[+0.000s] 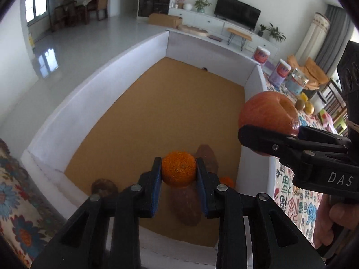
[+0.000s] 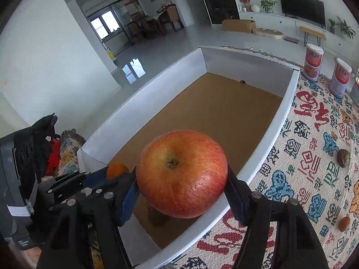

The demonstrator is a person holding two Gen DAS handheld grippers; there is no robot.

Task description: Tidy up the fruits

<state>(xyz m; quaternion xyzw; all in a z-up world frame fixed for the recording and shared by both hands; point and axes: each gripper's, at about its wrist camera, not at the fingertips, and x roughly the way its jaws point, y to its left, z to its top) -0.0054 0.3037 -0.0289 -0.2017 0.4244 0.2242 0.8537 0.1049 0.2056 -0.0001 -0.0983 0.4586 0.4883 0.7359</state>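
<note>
Two hand-held grippers each hold a fruit above a white-walled box with a brown cork-like floor (image 1: 98, 103).

The left gripper (image 1: 178, 174) is clamped nearly closed, its blue pads pressing both sides of a small round orange tangerine (image 1: 178, 170) held over the near end of the box. The right gripper (image 2: 181, 190) stands about half open, gripping a large red-yellow apple (image 2: 181, 174) by its sides, over the box's right wall. On the box floor beneath lie brownish oval fruits (image 1: 186, 206), a smaller brown one (image 1: 104, 187) and another small orange fruit (image 1: 227, 181). Outside, on the patterned woven tablecloth (image 2: 314, 139), rest a brown lumpy fruit (image 2: 343, 157) and a small brown oval one (image 2: 343, 223).
</note>
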